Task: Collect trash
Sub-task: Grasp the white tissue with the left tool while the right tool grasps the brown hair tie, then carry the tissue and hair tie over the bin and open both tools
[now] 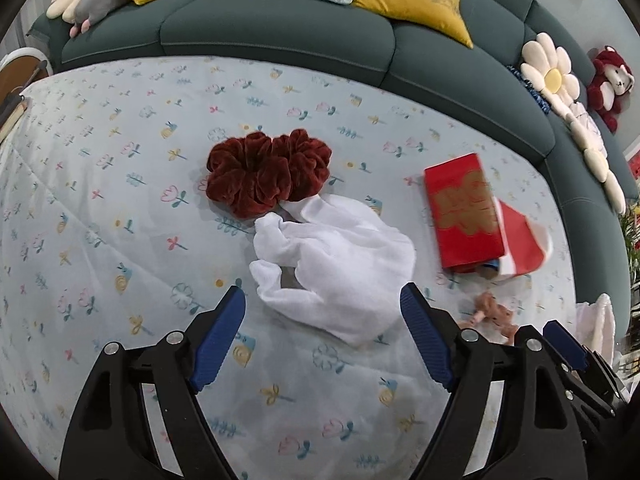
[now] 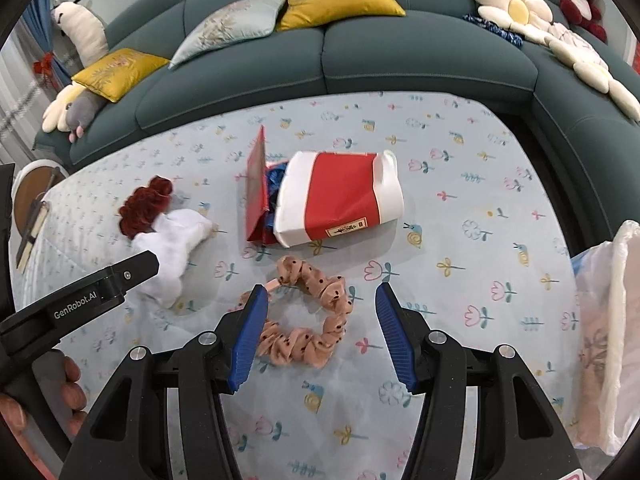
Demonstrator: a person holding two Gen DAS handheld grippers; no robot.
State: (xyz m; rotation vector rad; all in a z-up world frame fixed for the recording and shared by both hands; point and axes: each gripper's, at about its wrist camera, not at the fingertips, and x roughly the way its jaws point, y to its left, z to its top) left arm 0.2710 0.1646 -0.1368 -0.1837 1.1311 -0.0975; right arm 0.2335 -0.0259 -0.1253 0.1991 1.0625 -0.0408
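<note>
Flower-printed pale blue cloth covers the tabletop (image 1: 120, 200) before a dark green sofa (image 1: 280, 32) lined with yellow cushions (image 1: 412, 0). We hold our left claw (image 1: 324, 312) spread wide, pointing steeply down over a crumpled white cloth (image 1: 340, 264) that lies touching a dark red velvet scrunchie (image 1: 268, 172); nothing sits between its blue pads. Our right claw (image 2: 322, 312) also stands spread, hovering above a peach dotted scrunchie (image 2: 308, 320) without pinching it. Just beyond that lie a red box (image 2: 256, 192) and a red-and-white package (image 2: 340, 196), side by side. A clear plastic bag (image 2: 604, 320) rests at the tabletop's right edge.
</note>
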